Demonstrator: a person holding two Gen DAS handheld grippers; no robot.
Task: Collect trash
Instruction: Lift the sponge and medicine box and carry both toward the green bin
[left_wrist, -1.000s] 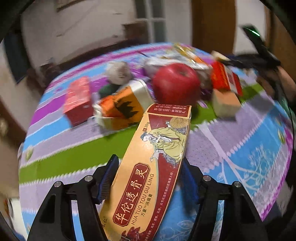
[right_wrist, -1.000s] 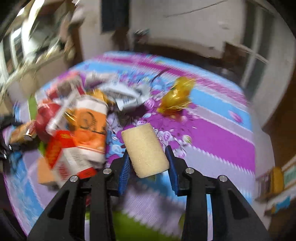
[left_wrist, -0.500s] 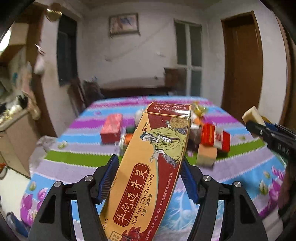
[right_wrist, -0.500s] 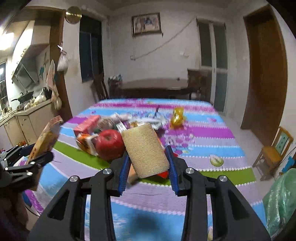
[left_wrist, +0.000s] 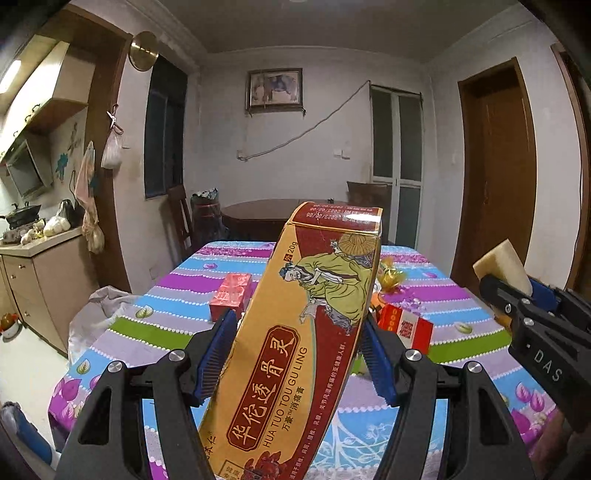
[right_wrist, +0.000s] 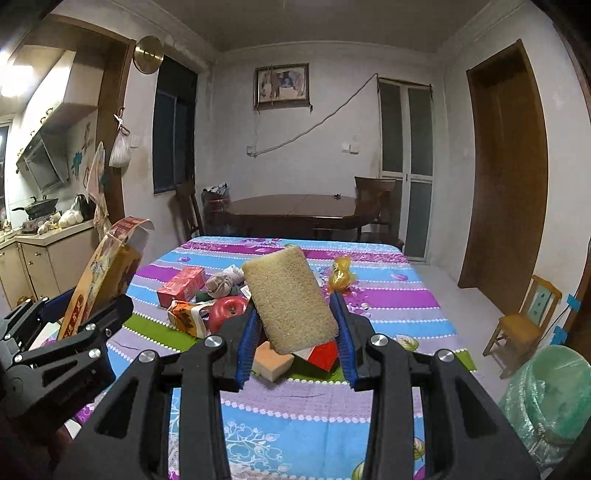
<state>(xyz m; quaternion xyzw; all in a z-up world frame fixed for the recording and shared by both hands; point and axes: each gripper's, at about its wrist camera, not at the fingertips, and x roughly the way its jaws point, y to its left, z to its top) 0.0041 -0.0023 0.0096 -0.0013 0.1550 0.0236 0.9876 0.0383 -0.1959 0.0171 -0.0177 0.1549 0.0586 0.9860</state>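
Cardboard, in the shape of a long yellow-and-red box (left_wrist: 306, 339), is clamped between the blue pads of the left claw (left_wrist: 297, 354) and is tilted up and away from it (Chinese print runs along its face). A tan sponge (right_wrist: 290, 301) is gripped by the right claw (right_wrist: 295, 328), and is likewise held above the worktop (right_wrist: 388, 306). Beyond both claws, on the striped cloth, a pile of litter is seen: a red apple (right_wrist: 227, 308), an orange packet (right_wrist: 186, 317), a red carton (right_wrist: 181, 282), a yellow wrapper (right_wrist: 341, 277) and an orange block (right_wrist: 271, 362) just past the right claw's pads. To the right of the right claw, and lower, a green-lined bin (right_wrist: 550, 398) is seen on the floor.
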